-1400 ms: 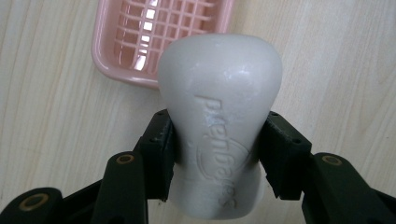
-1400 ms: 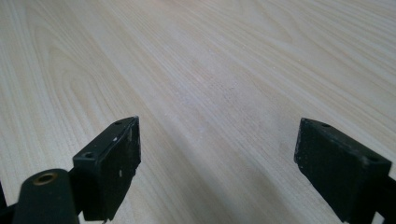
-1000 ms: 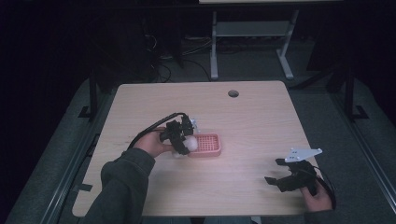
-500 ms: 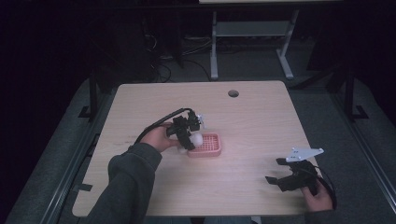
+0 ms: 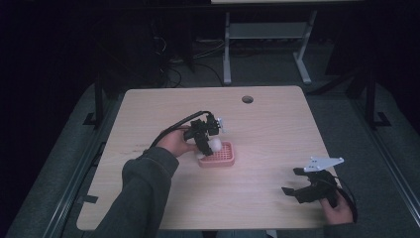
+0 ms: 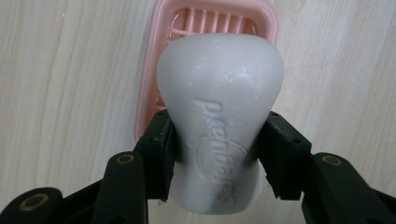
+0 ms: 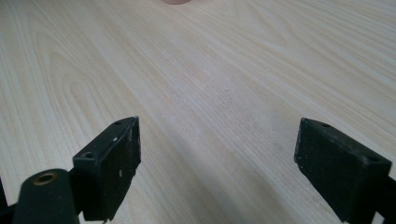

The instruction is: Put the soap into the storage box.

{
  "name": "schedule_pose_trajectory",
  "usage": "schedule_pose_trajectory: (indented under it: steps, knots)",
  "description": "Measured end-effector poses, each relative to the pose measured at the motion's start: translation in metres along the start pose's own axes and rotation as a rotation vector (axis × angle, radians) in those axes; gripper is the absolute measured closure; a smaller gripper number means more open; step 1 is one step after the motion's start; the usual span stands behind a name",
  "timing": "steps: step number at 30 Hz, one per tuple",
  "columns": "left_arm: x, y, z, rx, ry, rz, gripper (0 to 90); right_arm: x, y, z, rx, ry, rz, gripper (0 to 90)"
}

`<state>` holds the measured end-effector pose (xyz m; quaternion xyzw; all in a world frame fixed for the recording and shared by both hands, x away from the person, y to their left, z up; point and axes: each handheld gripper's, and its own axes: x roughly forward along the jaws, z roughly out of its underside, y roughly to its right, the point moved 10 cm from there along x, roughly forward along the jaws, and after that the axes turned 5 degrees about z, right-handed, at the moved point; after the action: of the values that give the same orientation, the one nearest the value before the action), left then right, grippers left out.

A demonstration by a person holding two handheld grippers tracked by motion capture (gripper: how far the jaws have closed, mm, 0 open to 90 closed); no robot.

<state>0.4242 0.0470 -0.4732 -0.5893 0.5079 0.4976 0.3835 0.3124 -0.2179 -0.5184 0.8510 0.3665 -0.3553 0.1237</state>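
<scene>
soap bar (image 6: 219,121) above soap dish (image 5: 218,154) | dish mid-table (image 5: 277,119)

Dim room, light wooden table (image 5: 277,124) — grey floor (image 5: 346,114), metal-legged stand (image 5: 267,34) behind.

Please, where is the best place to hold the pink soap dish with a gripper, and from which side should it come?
Probably a long rim of the pink soap dish, one jaw outside and one inside, from above. It lies flat and shallow on the table, so its sides offer little. The left gripper holds the white soap above it; the open right gripper is free.
</scene>
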Motion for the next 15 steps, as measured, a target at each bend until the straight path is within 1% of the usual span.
schedule_pose_trajectory:
  steps: [1, 5, 6, 10, 15]
  knots:
    - [0.000, -0.001, -0.002, 0.010, -0.001, -0.005, 49.9, 0.000, 0.000, 0.000, 0.000, 0.001, 0.000, 14.3]
    - [0.001, -0.002, -0.007, 0.009, 0.009, -0.002, 49.9, 0.000, 0.001, 0.000, -0.002, 0.005, 0.001, 14.3]
    - [0.002, -0.002, -0.009, 0.011, 0.006, 0.006, 49.9, 0.000, 0.001, 0.000, -0.003, 0.006, 0.000, 14.3]
    - [0.007, -0.002, -0.011, 0.003, 0.005, 0.011, 49.9, 0.000, 0.001, 0.000, -0.002, 0.006, -0.001, 14.3]
    - [0.011, -0.004, -0.015, 0.005, 0.008, 0.014, 49.9, -0.001, 0.000, -0.001, 0.000, 0.006, -0.001, 14.3]
